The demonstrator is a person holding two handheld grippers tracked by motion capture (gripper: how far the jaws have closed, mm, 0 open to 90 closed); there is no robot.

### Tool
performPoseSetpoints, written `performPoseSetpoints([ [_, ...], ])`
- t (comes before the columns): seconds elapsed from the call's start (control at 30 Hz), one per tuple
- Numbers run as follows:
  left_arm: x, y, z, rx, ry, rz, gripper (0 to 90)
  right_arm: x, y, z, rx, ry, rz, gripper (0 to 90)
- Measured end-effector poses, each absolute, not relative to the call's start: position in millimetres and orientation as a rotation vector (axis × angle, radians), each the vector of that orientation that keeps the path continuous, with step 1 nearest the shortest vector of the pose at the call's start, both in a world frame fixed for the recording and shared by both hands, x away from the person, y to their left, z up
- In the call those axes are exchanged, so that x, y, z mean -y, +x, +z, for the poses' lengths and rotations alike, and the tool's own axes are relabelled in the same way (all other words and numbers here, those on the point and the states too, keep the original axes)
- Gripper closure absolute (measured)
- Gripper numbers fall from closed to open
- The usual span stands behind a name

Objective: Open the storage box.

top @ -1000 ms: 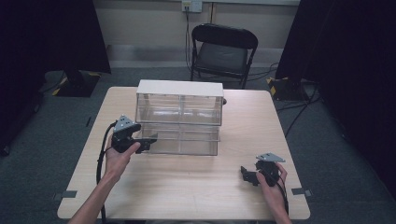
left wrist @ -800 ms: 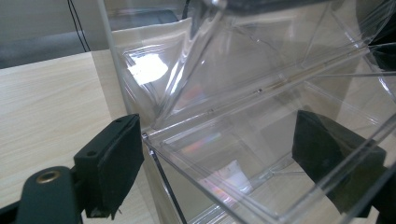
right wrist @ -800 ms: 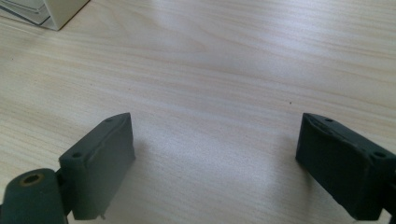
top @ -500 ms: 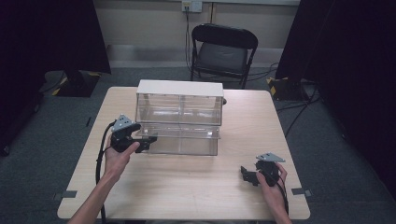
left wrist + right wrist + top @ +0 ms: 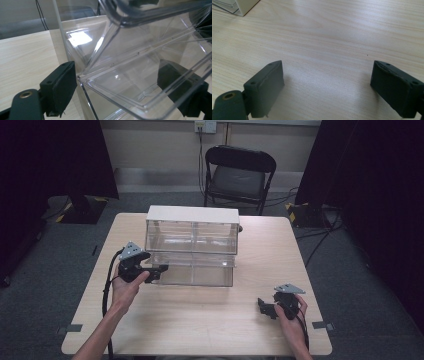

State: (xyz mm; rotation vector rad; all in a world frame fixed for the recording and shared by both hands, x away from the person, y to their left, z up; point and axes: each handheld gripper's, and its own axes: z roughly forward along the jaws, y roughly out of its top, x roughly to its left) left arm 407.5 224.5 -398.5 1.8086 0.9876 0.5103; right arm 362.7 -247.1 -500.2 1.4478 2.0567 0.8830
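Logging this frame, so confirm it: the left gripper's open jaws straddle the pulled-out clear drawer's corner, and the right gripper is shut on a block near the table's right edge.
Wrong about the right gripper: the right gripper view shows its jaws wide apart over bare table, holding nothing. The left gripper does straddle the clear drawer.

Left claw [image 5: 159, 270] and right claw [image 5: 263, 307] both spread wide, well apart.

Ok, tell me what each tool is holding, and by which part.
The left tool has its jaws open around the left front corner of the clear drawer, not clamped on it. The right tool is open over the bare table, holding nothing.
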Motion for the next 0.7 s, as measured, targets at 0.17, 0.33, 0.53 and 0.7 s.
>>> performPoseSetpoints([
  [0.17,-223.1,409.0,-397.0,-0.988,1.797,0.508,15.5,247.1,362.7,-500.2,-2.057,1.448,0.883,10.7],
  [0.33,-223.3,409.1,-396.3,-0.980,1.801,0.509,15.5,247.1,362.7,-500.2,-2.057,1.448,0.883,10.7],
  [0.53,-222.5,408.6,-395.4,-0.985,1.797,0.516,15.5,247.1,362.8,-500.3,-2.056,1.448,0.883,10.7],
  [0.7,-222.8,408.8,-394.8,-0.988,1.793,0.515,15.5,247.1,362.8,-500.3,-2.056,1.448,0.883,10.7],
])
